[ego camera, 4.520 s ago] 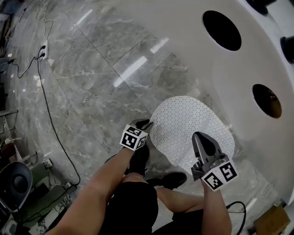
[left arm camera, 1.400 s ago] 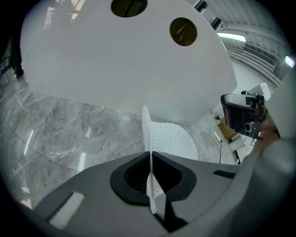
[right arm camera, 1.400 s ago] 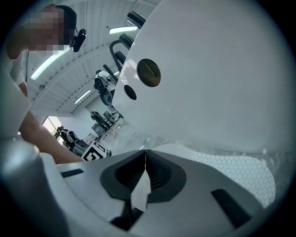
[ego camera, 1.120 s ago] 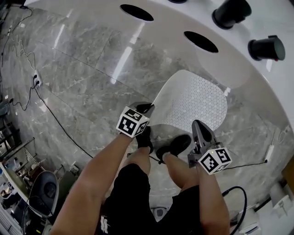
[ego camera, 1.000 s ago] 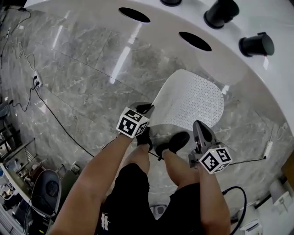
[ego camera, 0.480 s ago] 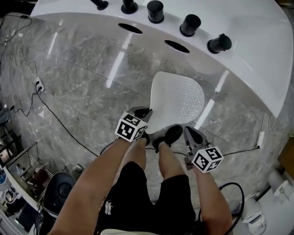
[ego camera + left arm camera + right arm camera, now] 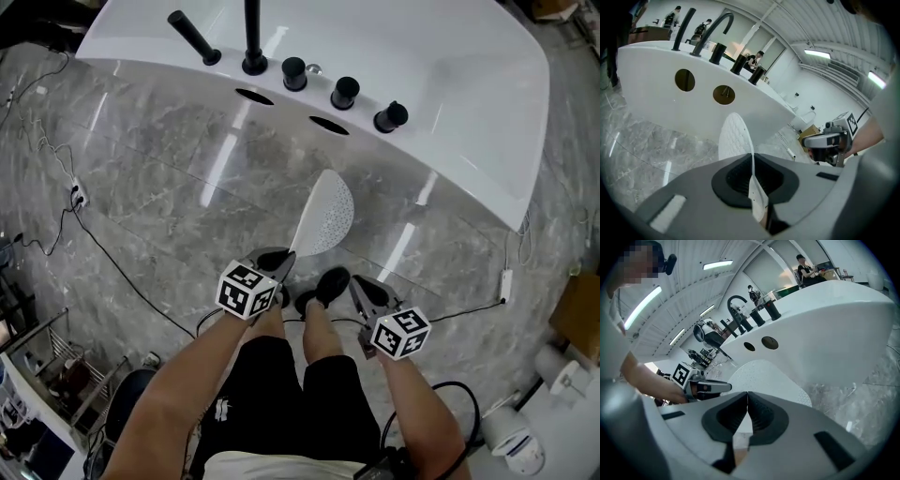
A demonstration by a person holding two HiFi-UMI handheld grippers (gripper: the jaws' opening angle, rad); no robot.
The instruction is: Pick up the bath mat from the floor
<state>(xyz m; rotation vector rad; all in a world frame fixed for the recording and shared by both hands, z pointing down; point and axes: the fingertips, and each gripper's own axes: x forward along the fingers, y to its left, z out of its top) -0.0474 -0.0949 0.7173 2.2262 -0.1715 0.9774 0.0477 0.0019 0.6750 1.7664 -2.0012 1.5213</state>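
Head view: mat [image 7: 326, 211] is off the floor [image 7: 159, 187], hanging as a narrow leaf shape. Its near end is at the left gripper [image 7: 272, 265] and the rest runs away toward the tub [image 7: 450, 84]. Only this view shows the gap between the mat and the right gripper [image 7: 359, 286], with a shoe [image 7: 330, 281] between the two grippers.

Left gripper view: mat seen almost edge-on. Right gripper view: its broad perforated face, with the left gripper at its left edge. Both gripper views show people standing beyond the tub; the head view does not.

Left jaws: clenched on the mat's edge; the sheet passes straight through the closed tips and carries on beyond them.

Right jaws: pressed tip to tip. A pale sliver shows in the hollow behind the tips, and I cannot tell what it is. No mat is seen pinched at the tips.

Against earlier frames:
- At the start the mat lay flat on the floor beside the tub.
- Half a second ago it looked broad and reached across to the right gripper. Now it is narrow and only at the left one.
- The tub's full far rim and faucet [image 7: 251, 37] have come into the head view.
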